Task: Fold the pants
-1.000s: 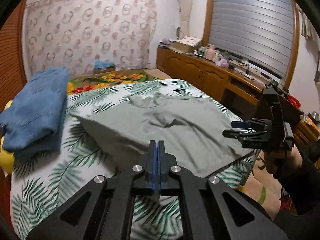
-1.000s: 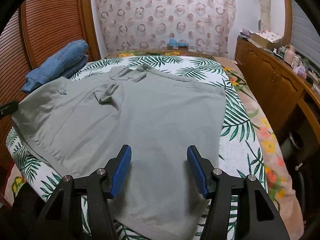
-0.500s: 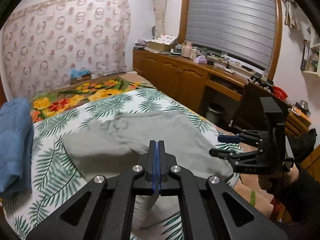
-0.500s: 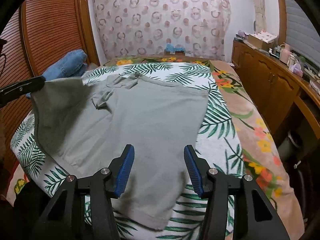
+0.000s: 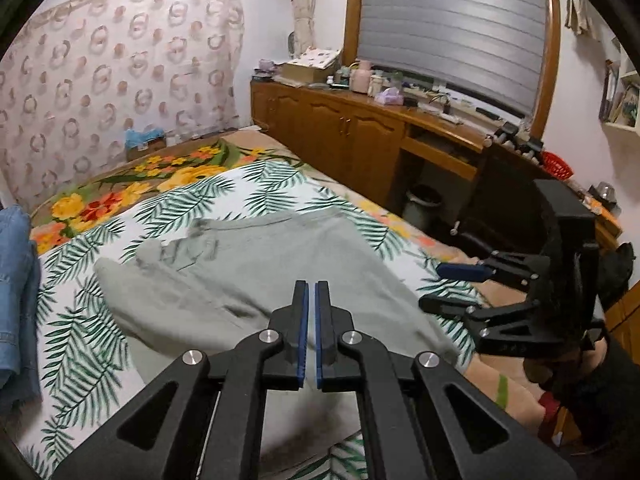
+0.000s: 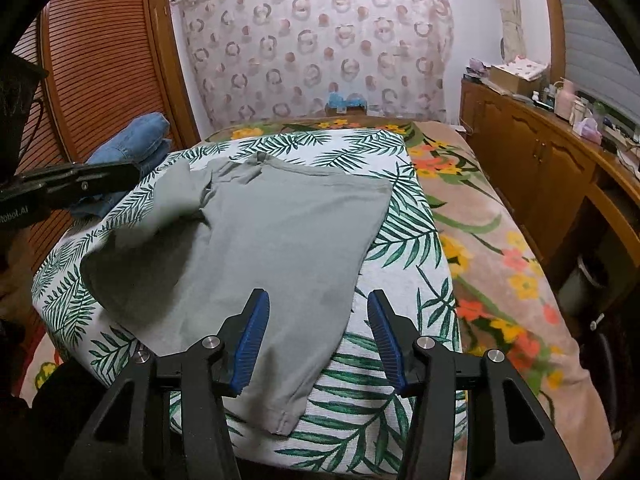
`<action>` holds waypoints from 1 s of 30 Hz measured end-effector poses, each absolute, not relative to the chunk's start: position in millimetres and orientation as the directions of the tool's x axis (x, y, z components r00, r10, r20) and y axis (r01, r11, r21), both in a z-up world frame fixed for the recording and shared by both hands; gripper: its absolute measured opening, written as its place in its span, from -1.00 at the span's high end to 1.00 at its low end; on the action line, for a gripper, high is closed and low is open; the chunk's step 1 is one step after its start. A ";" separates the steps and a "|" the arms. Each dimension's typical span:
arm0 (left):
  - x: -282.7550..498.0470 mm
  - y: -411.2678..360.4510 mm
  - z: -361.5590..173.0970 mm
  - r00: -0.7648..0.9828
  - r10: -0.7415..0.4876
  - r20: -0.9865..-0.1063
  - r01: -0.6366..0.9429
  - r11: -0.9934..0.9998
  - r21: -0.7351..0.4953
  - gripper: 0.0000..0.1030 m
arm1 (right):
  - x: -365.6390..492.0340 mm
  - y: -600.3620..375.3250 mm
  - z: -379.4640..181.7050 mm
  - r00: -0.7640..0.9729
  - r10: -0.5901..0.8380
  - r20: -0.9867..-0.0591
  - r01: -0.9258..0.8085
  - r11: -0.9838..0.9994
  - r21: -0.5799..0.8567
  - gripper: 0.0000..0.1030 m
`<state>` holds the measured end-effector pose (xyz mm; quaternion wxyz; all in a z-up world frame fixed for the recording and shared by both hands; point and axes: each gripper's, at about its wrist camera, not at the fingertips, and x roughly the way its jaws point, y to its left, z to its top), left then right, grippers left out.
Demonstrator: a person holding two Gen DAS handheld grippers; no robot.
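Note:
Grey-green pants (image 6: pixel 280 240) lie on the leaf-print bed cover (image 6: pixel 404 236); they also show in the left wrist view (image 5: pixel 248 280). Their left side is folded over onto the rest, with its edge blurred near the left gripper arm (image 6: pixel 72 188). My left gripper (image 5: pixel 310 300) has its jaws almost together with a thin gap and no cloth seen between them, above the pants' near edge. My right gripper (image 6: pixel 316 320) is open and empty above the pants' near right corner; it also shows in the left wrist view (image 5: pixel 448 284).
Folded blue jeans (image 6: pixel 140 140) lie at the bed's far left by a slatted wooden door (image 6: pixel 100 64). A floral blanket (image 6: pixel 500 248) covers the bed's right side. A wooden cabinet (image 6: pixel 540 152) with clutter runs along the right wall. A patterned curtain (image 6: pixel 320 40) hangs behind.
The left gripper carried the pants' left edge over toward the right and its jaws now show a thin gap. The flap has dropped onto the pants. The right gripper stayed open.

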<state>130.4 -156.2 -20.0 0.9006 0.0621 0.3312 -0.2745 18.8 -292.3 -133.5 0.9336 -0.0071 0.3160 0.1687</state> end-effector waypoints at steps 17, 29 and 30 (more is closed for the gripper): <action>121.0 -76.2 -58.7 0.688 -0.301 -0.660 0.363 0.931 -0.047 -0.39 | 30.9 -240.4 -140.3 0.709 0.399 -0.581 -0.420 0.901 0.106 0.14; 116.5 -54.2 -105.2 0.635 -0.266 -0.726 0.324 0.944 -0.063 -0.39 | 46.9 -208.4 -158.4 0.636 0.450 -0.627 -0.491 0.863 0.121 0.32; 116.5 -53.3 -108.1 0.631 -0.264 -0.729 0.322 0.944 -0.064 -0.39 | 48.9 -206.9 -159.4 0.631 0.452 -0.630 -0.495 0.860 0.122 0.33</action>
